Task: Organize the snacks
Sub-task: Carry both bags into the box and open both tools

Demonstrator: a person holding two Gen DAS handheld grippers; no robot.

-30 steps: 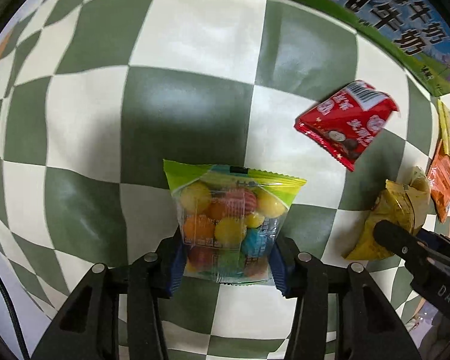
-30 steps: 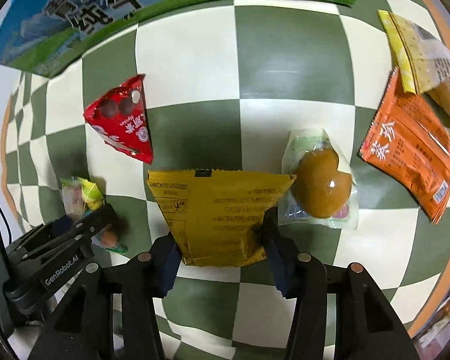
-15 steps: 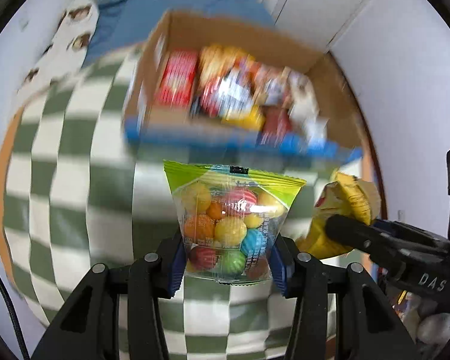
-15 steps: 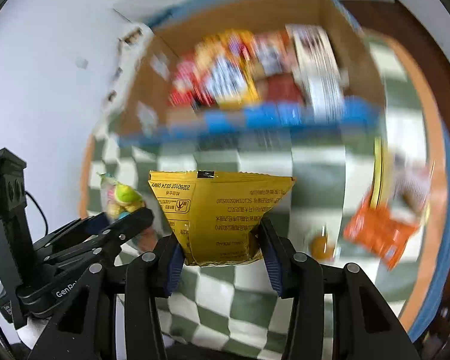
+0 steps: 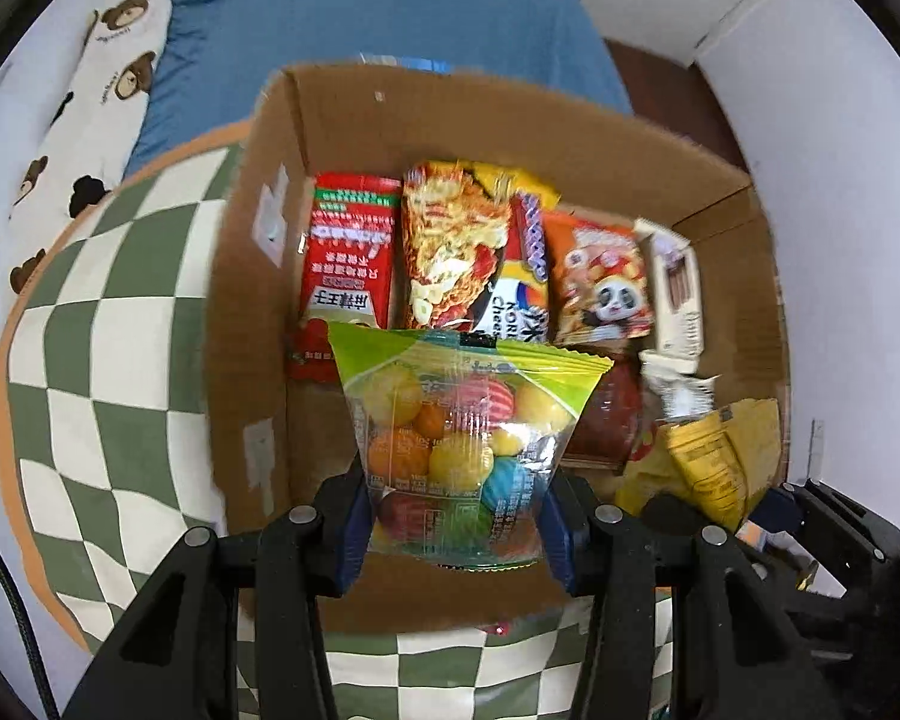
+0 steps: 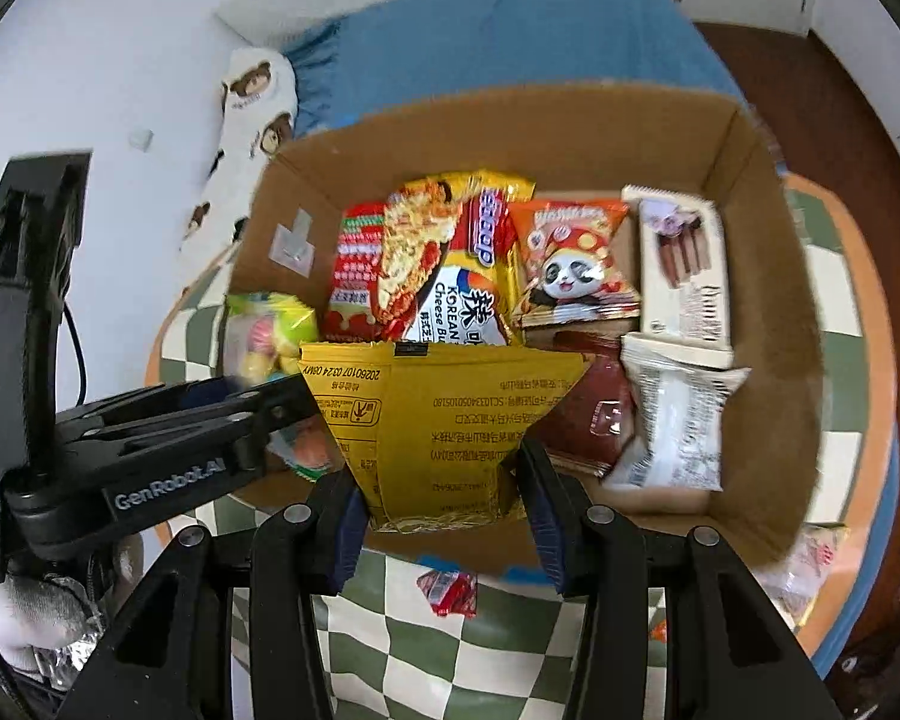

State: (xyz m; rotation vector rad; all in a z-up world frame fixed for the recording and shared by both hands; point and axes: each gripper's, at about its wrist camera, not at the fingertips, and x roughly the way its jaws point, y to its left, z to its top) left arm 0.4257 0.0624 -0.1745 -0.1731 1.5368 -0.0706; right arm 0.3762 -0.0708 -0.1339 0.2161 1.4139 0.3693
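Observation:
My left gripper (image 5: 453,531) is shut on a clear bag of coloured candy balls (image 5: 459,438) with a green top, held over the near left part of an open cardboard box (image 5: 258,276). My right gripper (image 6: 441,507) is shut on a yellow snack packet (image 6: 438,420), held over the box's (image 6: 774,324) near edge. The box holds several snack packs, among them a red packet (image 5: 345,264), a noodle pack (image 5: 450,246) and a panda packet (image 6: 570,264). The left gripper with the candy bag (image 6: 264,330) shows at the left of the right wrist view.
The box stands on a round table with a green and white checked cloth (image 5: 102,324). A small red packet (image 6: 450,591) lies on the cloth before the box. A blue bed (image 5: 378,12) and a bear-print pillow (image 5: 90,102) lie behind.
Both grippers have lifted their packets off the checked cloth and carried them up and forward over the open box. The view now looks down into the box.

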